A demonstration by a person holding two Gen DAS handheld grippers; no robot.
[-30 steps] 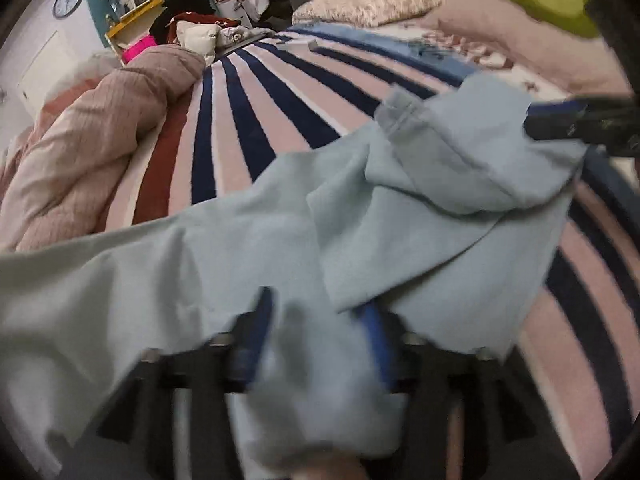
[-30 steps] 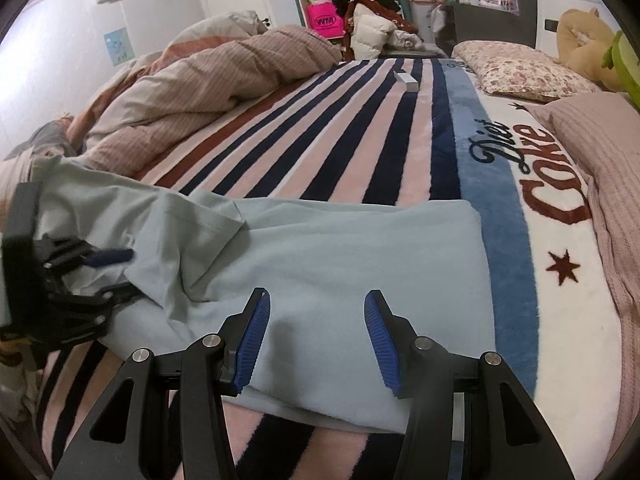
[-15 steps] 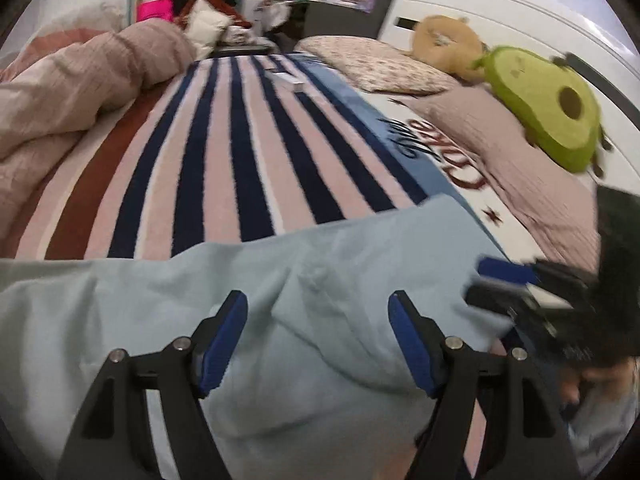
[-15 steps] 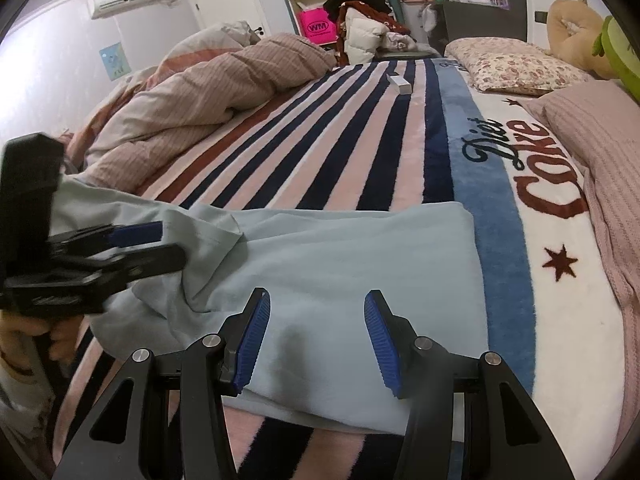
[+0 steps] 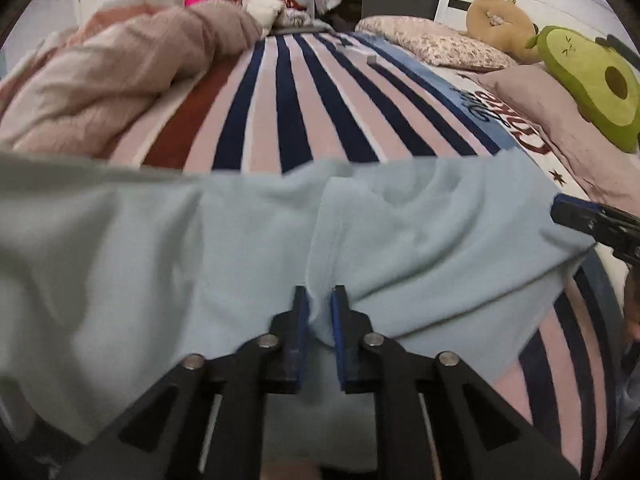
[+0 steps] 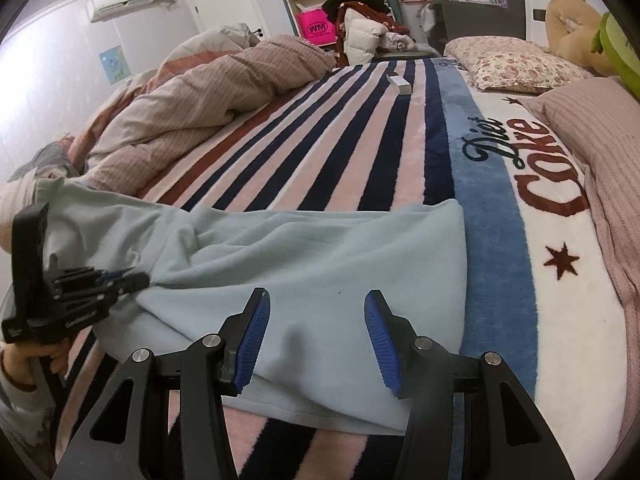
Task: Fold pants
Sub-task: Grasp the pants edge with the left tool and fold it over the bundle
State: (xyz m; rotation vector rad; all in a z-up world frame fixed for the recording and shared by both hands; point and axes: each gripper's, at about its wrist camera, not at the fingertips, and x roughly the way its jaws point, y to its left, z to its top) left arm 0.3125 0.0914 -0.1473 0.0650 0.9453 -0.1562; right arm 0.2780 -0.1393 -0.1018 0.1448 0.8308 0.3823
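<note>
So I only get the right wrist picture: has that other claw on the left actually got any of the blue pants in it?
Observer: Yes. The left wrist view shows the left gripper closing its jaws, with a pinched ridge of the pants between them.
Operator: And what's poking in at my right edge, up top?
Observer: An avocado plush with a little face, lying beside a tan plush.

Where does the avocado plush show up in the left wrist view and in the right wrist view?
Left wrist: avocado plush at the upper right, on the pink pillow.
Right wrist: only a green sliver at the right edge, upper part.
Shared landmark: the floral pillow.
</note>
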